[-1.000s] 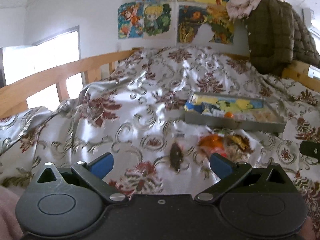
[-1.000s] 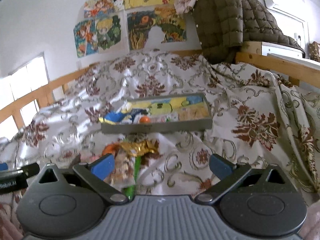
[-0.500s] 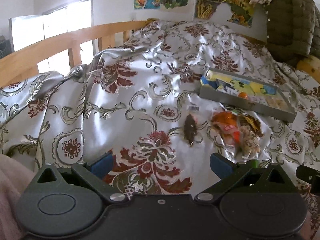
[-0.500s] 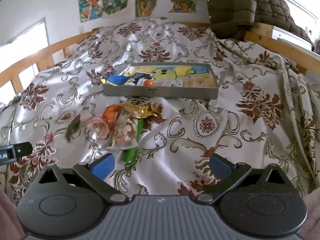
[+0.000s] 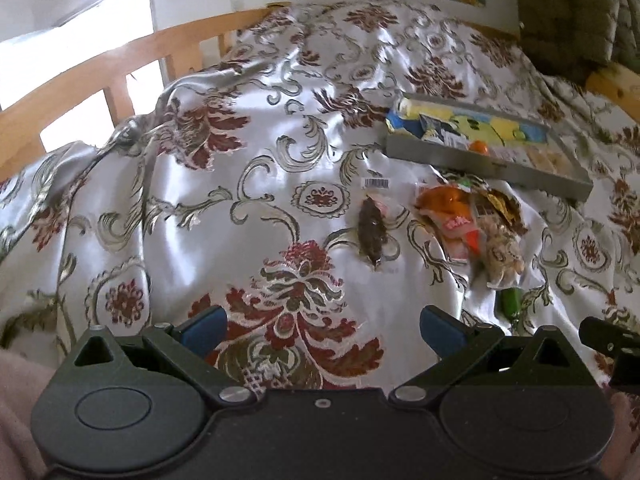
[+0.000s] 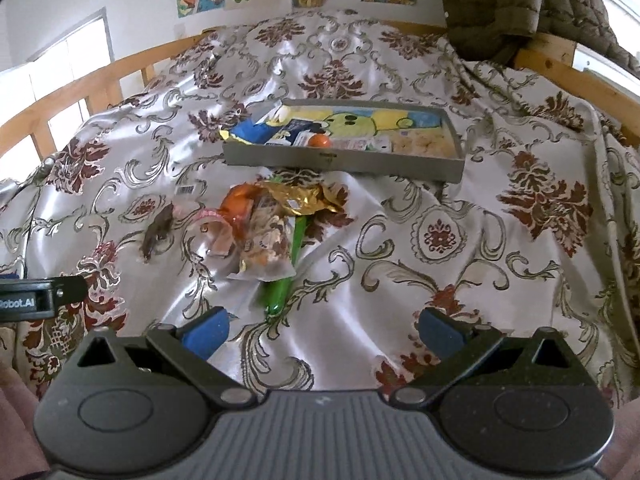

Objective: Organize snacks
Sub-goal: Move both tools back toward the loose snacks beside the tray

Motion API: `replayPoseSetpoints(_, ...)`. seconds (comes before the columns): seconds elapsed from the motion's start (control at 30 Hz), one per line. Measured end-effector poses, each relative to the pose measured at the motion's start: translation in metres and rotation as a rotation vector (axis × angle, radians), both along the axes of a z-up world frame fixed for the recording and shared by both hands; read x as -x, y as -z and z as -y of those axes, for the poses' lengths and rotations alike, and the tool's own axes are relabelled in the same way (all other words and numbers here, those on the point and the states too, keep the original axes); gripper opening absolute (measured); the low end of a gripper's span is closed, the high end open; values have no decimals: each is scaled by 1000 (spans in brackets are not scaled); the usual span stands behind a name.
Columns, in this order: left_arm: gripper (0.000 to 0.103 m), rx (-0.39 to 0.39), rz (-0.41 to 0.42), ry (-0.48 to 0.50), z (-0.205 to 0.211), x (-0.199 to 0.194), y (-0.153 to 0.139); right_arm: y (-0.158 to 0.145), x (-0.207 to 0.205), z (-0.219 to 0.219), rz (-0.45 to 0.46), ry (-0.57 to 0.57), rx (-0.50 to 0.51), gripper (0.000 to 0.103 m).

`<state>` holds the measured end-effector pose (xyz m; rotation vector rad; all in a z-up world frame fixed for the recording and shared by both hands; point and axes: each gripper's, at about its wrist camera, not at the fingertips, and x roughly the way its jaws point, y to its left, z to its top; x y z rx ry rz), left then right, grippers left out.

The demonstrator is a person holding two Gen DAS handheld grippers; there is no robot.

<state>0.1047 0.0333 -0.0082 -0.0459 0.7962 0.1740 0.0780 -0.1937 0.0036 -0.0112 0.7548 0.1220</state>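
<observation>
Fingers (image 5: 204, 326) of the left gripper (image 5: 322, 326) stood wide apart and held nothing, and the right gripper (image 6: 322, 326) was spread just as wide and just as empty. Over the last second both views had tipped down from the wall posters toward the bed, so the loose snacks sat lower and nearer in each picture. I judge this to be the approach before a first pick, with no snack touched yet.

By size, the bedspread (image 6: 460, 288) came first, a shiny, wrinkled flowered cloth covering the whole bed, with a wooden rail (image 5: 120, 64) along the left side and a dark quilted jacket (image 6: 500, 0) hanging at the far end. On the cloth lay the grey tray (image 6: 344, 164), already partly filled with packets and one small orange ball. Just in front of it was the pile of loose snacks (image 6: 260, 232): an orange packet, a gold wrapper and a clear bag of pale pieces, all overlapping. A green tube (image 6: 280, 288) stuck out from under the pile toward the right gripper. Apart to the left lay a small dark snack in clear wrap (image 5: 372, 232), ahead of the left gripper and well short of its fingers.

Nothing stood between either gripper and the snacks. The likely troubles were the slippery folds of cloth and the tangled pile, where closing on one packet could drag its neighbours.
</observation>
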Motion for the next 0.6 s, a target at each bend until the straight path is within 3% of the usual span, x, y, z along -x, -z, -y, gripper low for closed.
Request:
replayPoseSetpoints(0.33, 102, -19, -51, 21, -8, -41, 0, 4, -24, -2, -26, -32, 1, 103)
replayPoseSetpoints(0.6, 102, -82, -56, 61, -9, -77, 2, 8, -47, -2, -27, -42, 13, 103)
